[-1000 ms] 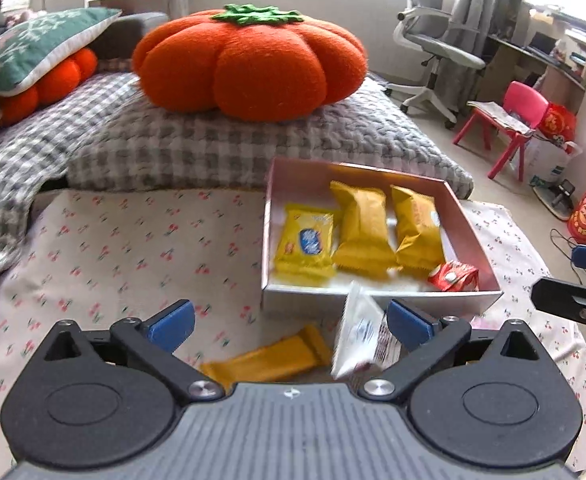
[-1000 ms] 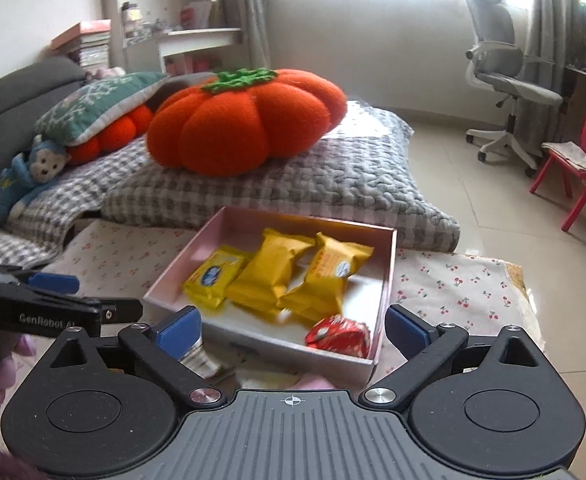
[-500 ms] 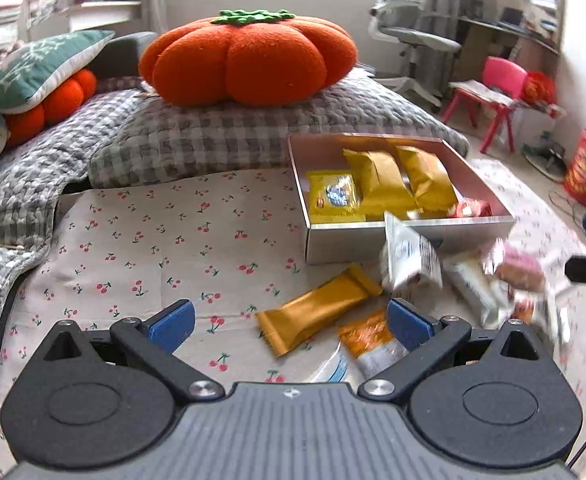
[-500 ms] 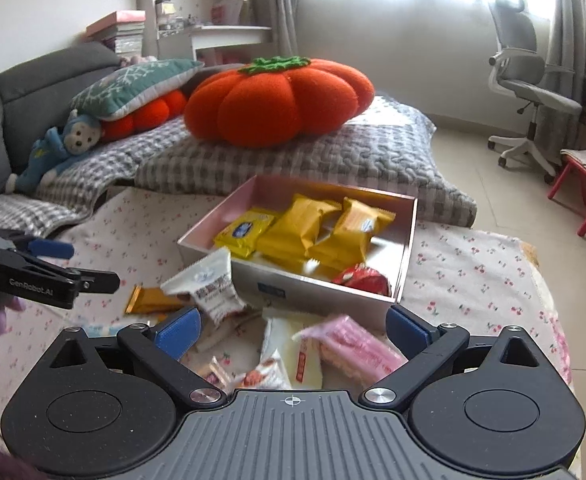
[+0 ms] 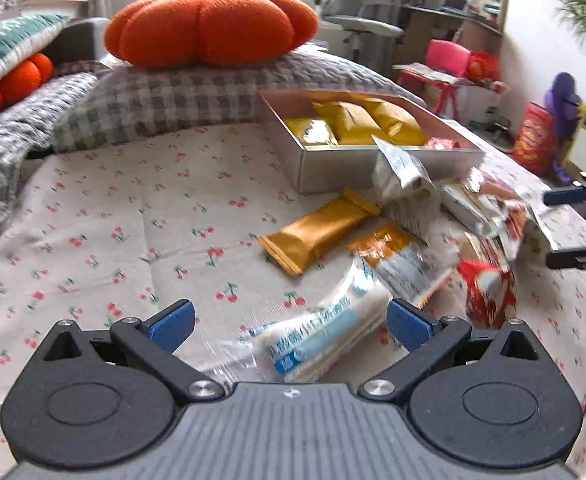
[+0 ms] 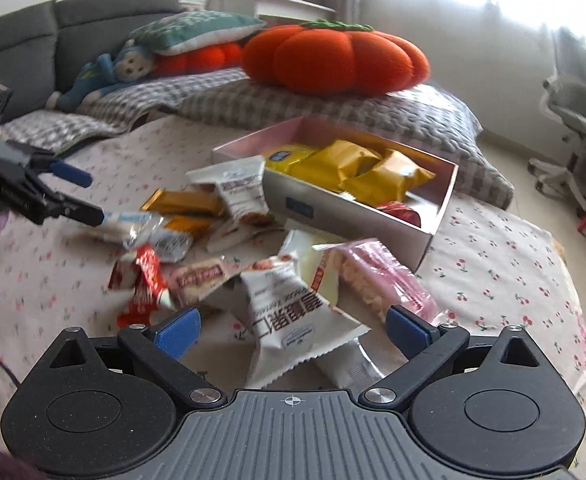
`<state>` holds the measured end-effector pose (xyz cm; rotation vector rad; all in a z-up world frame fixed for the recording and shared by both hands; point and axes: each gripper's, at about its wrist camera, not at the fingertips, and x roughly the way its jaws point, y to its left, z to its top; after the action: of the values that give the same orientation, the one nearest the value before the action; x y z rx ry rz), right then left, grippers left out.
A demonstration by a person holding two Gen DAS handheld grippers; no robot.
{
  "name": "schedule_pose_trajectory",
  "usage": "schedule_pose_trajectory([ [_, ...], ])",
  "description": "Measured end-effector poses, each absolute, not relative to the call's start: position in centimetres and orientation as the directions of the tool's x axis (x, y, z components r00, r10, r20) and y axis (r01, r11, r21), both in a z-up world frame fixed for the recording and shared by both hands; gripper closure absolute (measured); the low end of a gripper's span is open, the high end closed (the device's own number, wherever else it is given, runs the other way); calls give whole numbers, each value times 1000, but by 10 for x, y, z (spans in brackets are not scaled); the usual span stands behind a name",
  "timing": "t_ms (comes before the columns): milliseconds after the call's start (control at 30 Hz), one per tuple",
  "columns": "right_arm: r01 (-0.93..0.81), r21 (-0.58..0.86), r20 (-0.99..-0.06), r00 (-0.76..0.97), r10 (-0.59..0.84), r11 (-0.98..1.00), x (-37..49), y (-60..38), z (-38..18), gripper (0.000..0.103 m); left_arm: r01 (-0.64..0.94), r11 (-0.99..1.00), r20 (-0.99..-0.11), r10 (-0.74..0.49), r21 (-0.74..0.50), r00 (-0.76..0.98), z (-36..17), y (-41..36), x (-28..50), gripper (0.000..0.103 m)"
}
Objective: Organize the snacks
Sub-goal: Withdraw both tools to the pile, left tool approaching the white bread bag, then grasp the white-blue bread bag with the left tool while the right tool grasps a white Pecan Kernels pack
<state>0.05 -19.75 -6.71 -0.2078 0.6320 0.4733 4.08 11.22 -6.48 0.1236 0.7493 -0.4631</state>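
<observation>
Both grippers spread, empty. The left gripper brackets a white-and-blue wafer pack on the cherry-print cloth — close squarely across its middle, then carry it to the snack box.

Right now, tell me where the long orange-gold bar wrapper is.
In the left wrist view the orange-gold bar wrapper lies flat on the cherry-print cloth, just in front of the box, ahead of the open left gripper.

Cherry-print cloth under an open box, scattered snack packets, and seemingly a checked cushion.
</observation>
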Motion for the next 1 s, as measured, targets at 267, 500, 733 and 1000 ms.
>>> schedule_pose_trajectory([
  [267,-535,-105,-600,706,376,838,3,-190,-80,3,523,852,-712,-368,-1,599,-81,107,39,1],
  [500,-528,-141,-614,710,344,838,11,-187,-89,3,581,814,-743,-391,-3,543,-78,100,34,1],
  [733,-507,-150,-607,725,325,849,18,-188,-91,3,619,785,-763,-395,9,512,-75,96,23,2],
  [1000,-529,-157,-605,719,342,834,23,-179,-84,4,577,814,-740,-352,60,573,-70,85,35,9],
])
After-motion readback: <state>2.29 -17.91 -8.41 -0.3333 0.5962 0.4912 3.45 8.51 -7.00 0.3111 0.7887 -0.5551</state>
